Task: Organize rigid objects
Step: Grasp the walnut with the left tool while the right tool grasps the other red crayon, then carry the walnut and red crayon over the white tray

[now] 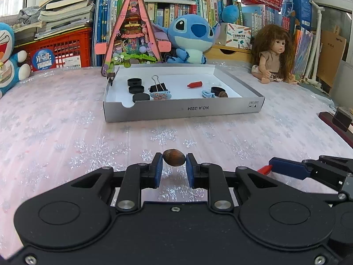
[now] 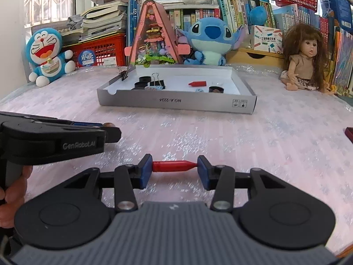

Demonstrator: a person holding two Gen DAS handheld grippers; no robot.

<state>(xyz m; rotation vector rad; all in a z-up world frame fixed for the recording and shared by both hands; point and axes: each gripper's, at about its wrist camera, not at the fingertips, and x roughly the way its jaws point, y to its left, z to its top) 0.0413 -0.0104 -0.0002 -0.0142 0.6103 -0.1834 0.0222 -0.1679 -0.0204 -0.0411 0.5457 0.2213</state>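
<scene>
My left gripper (image 1: 174,167) is shut on a brown oval nut (image 1: 174,157), held just above the pink tablecloth. My right gripper (image 2: 174,170) is shut end to end on a red crayon (image 2: 174,166); the crayon's tip (image 1: 264,169) and that gripper show at the right of the left wrist view. A shallow grey cardboard tray (image 1: 183,109) lies ahead. It holds black caps (image 1: 136,89), a black binder clip (image 1: 157,86), a patterned hair clip (image 1: 160,95), another red crayon (image 1: 194,84), a blue clip (image 1: 207,94) and a brown nut (image 1: 223,94).
Behind the tray stand a pink triangular toy house (image 1: 132,37), a Stitch plush (image 1: 190,37) and a long-haired doll (image 1: 272,53). A Doraemon plush (image 2: 47,55) sits at far left by a red crate (image 1: 61,48). A dark red box (image 1: 337,123) lies at right.
</scene>
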